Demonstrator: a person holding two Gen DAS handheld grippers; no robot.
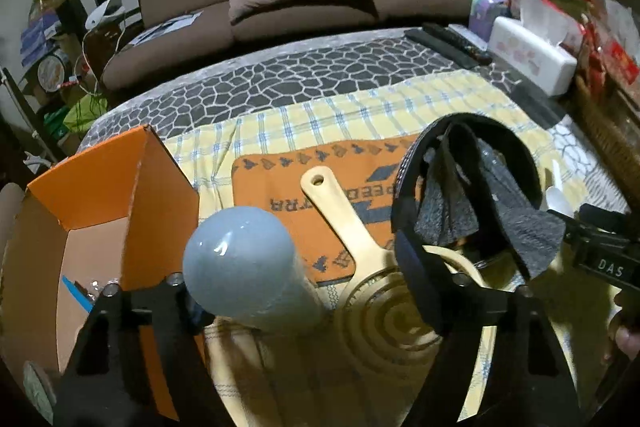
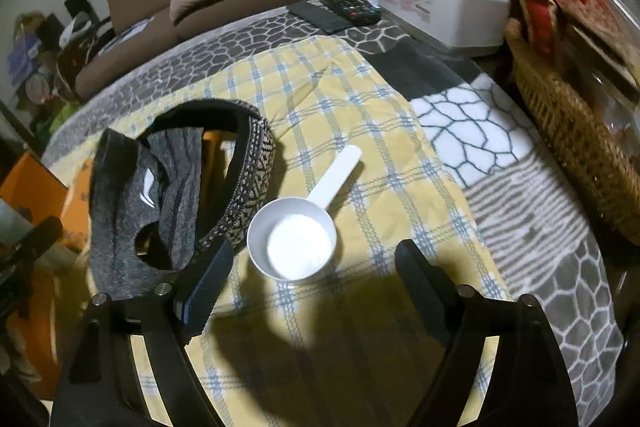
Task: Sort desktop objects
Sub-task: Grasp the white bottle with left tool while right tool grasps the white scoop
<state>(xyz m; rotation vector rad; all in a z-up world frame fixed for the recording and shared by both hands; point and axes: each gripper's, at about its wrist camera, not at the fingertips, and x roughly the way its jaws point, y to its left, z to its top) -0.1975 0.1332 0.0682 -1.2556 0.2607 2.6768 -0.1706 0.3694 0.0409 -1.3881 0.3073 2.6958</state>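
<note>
Two claws stand open, left claw around a bulb, right claw reading "DAS".

Hidden and cut off

The wooden strainer lies partly behind the headband; the orange box runs off lower left.

The bulb is pale grey-blue, the box beside it is bright orange outside and plain brown inside, and the strainer is cream. The mat is orange with dark letters, on a cloth of yellow checks with blue and white lines. The scoop is white, the garment is mottled grey with a black-and-white patterned band, and the blanket is dark grey with a white cell pattern.
</note>
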